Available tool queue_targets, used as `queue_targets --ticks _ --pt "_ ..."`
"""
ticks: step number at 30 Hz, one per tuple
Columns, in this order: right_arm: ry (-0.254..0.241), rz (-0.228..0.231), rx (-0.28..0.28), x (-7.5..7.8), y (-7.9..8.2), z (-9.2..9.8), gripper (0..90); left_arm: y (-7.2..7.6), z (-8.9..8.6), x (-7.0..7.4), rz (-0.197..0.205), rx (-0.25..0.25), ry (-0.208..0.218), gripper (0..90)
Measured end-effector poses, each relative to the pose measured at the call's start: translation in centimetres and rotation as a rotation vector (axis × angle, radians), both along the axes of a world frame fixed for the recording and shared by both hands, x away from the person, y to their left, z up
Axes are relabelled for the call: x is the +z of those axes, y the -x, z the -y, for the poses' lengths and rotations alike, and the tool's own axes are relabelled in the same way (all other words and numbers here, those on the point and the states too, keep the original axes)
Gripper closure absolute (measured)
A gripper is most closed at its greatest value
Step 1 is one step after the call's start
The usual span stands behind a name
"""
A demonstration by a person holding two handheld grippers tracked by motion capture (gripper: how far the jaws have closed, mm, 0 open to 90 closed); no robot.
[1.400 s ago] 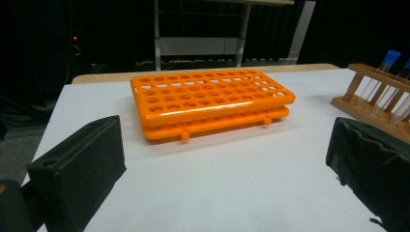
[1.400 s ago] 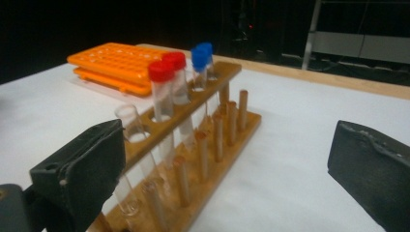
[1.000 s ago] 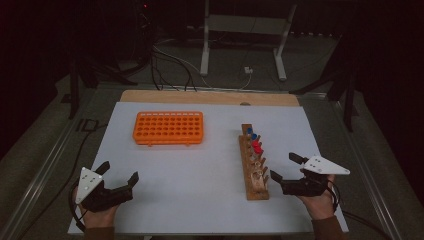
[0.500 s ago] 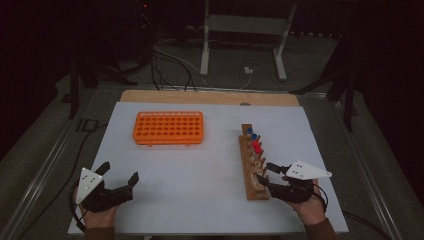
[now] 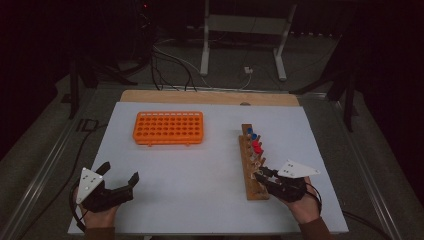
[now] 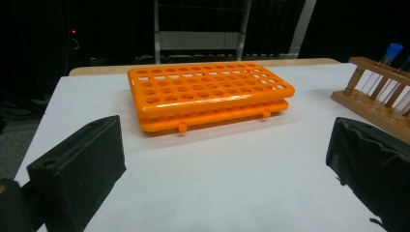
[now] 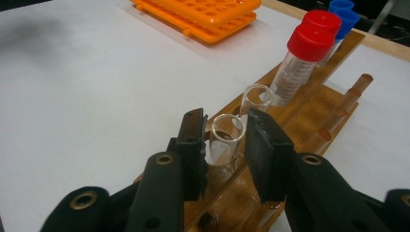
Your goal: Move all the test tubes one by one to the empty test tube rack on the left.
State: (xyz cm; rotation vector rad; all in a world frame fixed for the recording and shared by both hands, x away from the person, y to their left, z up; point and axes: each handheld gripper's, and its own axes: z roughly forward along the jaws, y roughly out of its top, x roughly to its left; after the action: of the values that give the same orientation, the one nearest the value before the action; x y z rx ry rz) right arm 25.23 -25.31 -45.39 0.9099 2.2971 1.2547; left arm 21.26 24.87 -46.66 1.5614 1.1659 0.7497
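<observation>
Uncapped glass tube (image 7: 227,140) upright in the wooden rack (image 7: 309,108), long axis vertical — between the right claw (image 7: 223,145) jaws, just closing, grip unconfirmed. Left claw (image 6: 217,179) open, well apart, facing the orange rack (image 6: 208,94).

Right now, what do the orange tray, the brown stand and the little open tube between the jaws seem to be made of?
The orange tray looks like moulded plastic: even colour, a slight sheen, a neat grid of holes. The brown stand looks like varnished wood, with visible pegs and a warm gloss. The open tube is clear with a shiny rim, so glass or clear plastic; I cannot tell which.
</observation>
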Motion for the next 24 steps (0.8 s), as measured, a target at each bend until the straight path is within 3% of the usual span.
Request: queue_targets --ticks 16,24 --pt "0.015 -0.002 0.007 -0.29 -0.14 -0.45 75.9 -0.11 0.16 -0.09 -0.009 -0.005 -0.008 0.8" --pt "0.016 -0.007 0.011 0.17 -0.24 -0.52 76.2 -0.27 0.79 -0.16 -0.022 -0.013 -0.035 0.8"
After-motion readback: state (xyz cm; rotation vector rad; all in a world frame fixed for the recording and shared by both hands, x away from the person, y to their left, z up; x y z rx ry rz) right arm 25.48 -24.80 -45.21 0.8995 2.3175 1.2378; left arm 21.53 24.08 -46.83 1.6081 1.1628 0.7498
